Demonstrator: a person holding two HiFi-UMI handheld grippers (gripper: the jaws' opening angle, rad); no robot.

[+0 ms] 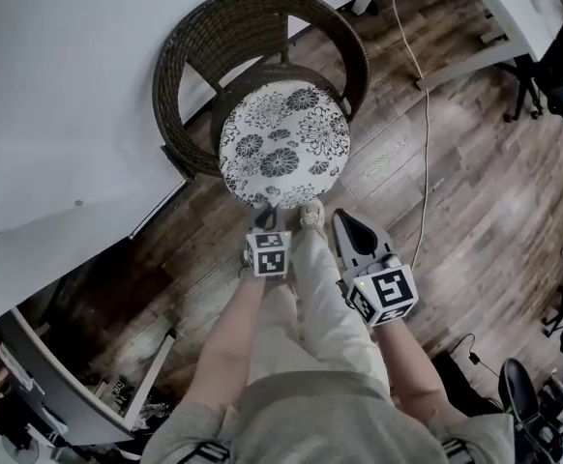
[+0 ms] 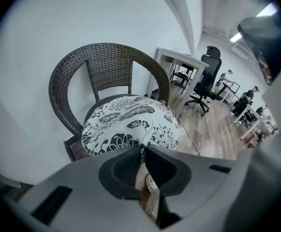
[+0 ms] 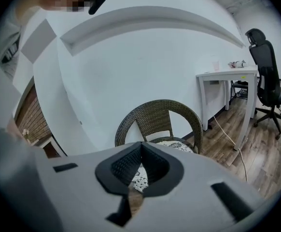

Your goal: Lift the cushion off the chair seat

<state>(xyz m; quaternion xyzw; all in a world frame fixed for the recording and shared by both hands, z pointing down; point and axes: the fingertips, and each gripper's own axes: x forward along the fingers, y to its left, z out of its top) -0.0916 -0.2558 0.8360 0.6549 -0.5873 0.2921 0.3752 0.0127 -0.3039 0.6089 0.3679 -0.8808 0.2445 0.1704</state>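
A round white cushion with black flower print (image 1: 283,143) lies on the seat of a dark wicker chair (image 1: 204,46) against the white wall. My left gripper (image 1: 268,206) is at the cushion's near edge, shut on its rim. In the left gripper view the jaw tips meet on the edge of the cushion (image 2: 131,122), at my left gripper (image 2: 141,149). My right gripper (image 1: 340,218) hangs to the right of that, apart from the cushion, with its jaws together and nothing between them. The right gripper view shows my right gripper (image 3: 141,144) in front of the chair (image 3: 131,120).
My shoe (image 1: 311,214) stands on the wood floor between the grippers. A white cable (image 1: 425,114) runs over the floor right of the chair. A white desk (image 1: 514,27) and a black office chair (image 1: 562,56) stand further right.
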